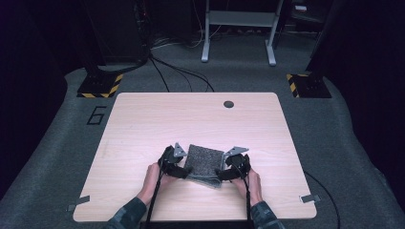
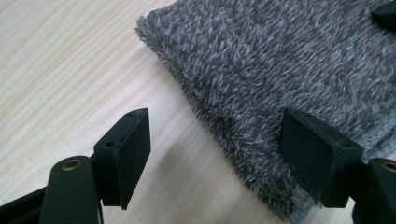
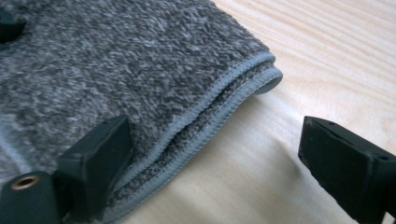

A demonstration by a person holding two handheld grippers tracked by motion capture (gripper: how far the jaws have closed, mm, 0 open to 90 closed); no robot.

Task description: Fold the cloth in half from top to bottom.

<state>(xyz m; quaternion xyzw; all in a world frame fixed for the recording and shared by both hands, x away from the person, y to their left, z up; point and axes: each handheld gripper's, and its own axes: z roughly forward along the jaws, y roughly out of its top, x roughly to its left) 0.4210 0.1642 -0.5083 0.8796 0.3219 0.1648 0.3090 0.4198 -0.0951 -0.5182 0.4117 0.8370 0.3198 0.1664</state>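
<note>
My folded towel (image 1: pixel 204 164) lies flat at the near middle of the table (image 1: pixel 143 119), and I judge the fold just laid, so I am at the letting-go step. My left tongs (image 2: pixel 217 149) stand apart over its fluffy folded edge, gripping nothing; my right tongs (image 3: pixel 212 154) stand apart too, astride the hemmed edges. Its long axis runs away from me, leaning slightly left. Next I should lift both clear without snagging the pile.

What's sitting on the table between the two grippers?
A folded grey towel lies between the left gripper and the right gripper, clearest in the high view.
</note>
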